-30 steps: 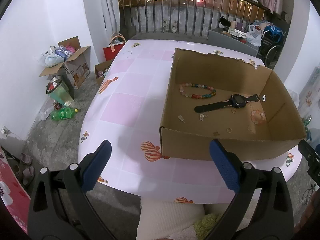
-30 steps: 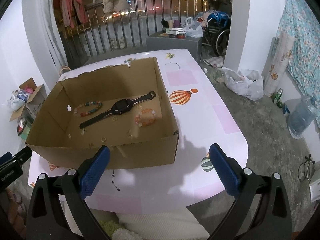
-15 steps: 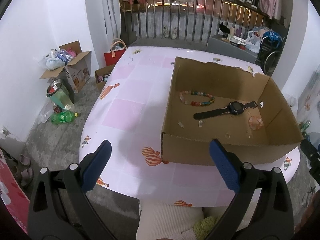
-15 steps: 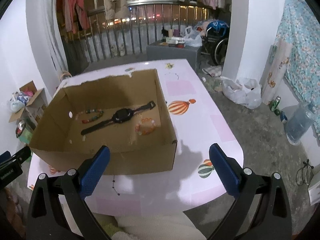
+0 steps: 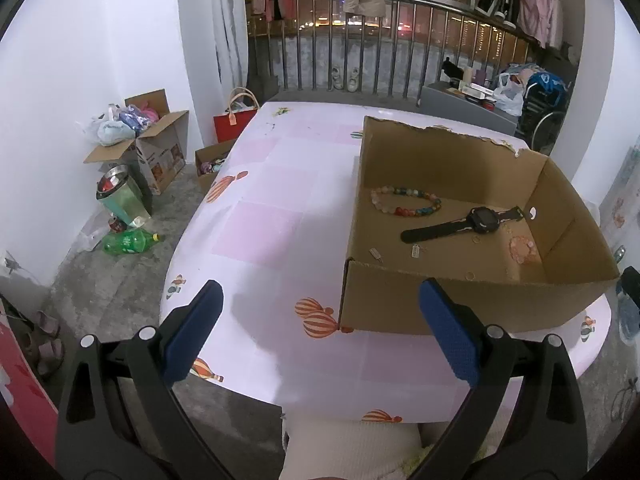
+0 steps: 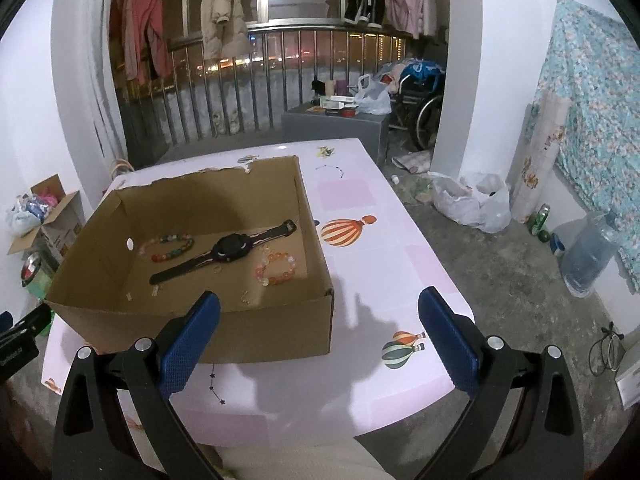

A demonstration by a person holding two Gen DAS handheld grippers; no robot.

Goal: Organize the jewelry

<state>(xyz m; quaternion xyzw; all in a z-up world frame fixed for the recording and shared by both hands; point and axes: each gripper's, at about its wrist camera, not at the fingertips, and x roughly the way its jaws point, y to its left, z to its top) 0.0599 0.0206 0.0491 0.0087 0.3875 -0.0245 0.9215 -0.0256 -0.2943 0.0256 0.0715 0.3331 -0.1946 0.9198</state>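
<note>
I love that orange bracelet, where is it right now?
The orange bead bracelet lies on the floor of the cardboard box, near its right wall, just right of the black watch.

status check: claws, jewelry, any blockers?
Left claw open, empty, short of the box. Right claw open, empty. Watch, multicolor bracelet, orange bracelet lie in box. Near box wall stands between claws and jewelry.

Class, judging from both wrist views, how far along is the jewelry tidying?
Done: the watch, the mixed-bead bracelet and the orange bracelet lie in the box. In hand: nothing; left gripper and right gripper are open and empty. Left: possibly the thin chain on the table beyond the box.
</note>
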